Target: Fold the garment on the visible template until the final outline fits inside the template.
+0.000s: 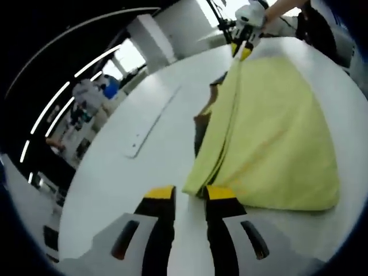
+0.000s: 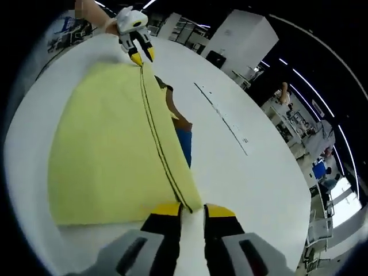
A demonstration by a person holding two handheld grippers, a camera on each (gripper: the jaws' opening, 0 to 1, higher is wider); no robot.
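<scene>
A yellow garment (image 1: 276, 132) lies folded on the white table (image 1: 115, 184), with its long folded edge raised off the surface. My left gripper (image 1: 190, 194) pinches the near corner of that edge, jaws nearly together. At the far corner the right gripper (image 1: 246, 46) grips the same edge. In the right gripper view the garment (image 2: 103, 161) spreads to the left, my right gripper (image 2: 192, 209) holds its near corner, and the left gripper (image 2: 142, 56) sits at the far end. A blue and brown patch (image 2: 183, 141) shows under the lifted edge.
A thin seam line (image 2: 221, 112) runs across the table (image 2: 253, 190) beside the garment. A person's hand (image 2: 92, 11) holds the far gripper. Shelves and people (image 1: 86, 98) stand beyond the table edge. Bare tabletop lies on the seam side.
</scene>
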